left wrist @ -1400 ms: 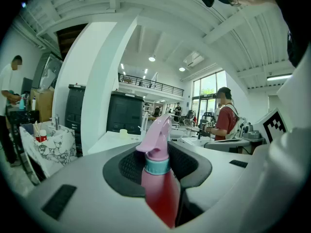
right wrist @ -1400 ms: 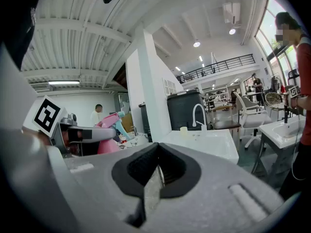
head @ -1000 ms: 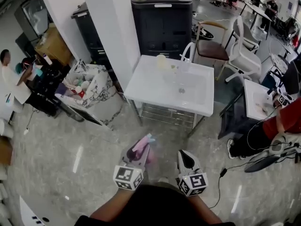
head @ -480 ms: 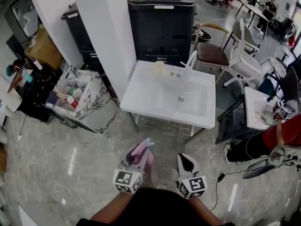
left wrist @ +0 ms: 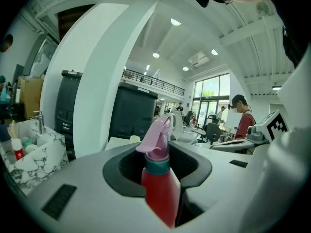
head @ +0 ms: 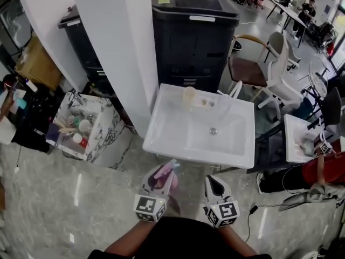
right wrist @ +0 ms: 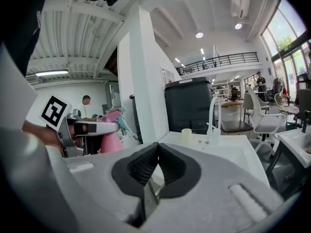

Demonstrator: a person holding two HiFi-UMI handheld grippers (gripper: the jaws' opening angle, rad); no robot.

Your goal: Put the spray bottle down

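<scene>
Lower centre: left gripper (head: 161, 176) clamps red plastic spray bottle (left wrist: 159, 191) with pink trigger head. Right gripper (head: 214, 183) beside it, jaws together, empty.

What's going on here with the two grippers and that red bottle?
A person with a two-jaw gripper in each hand faces a white rectangular sink. The left gripper is clamped on a red plastic spray bottle with a pink trigger head, held upright. The right gripper is shut and empty. The bottle has not been put down yet; it is held in the air near the sink's front edge.
</scene>
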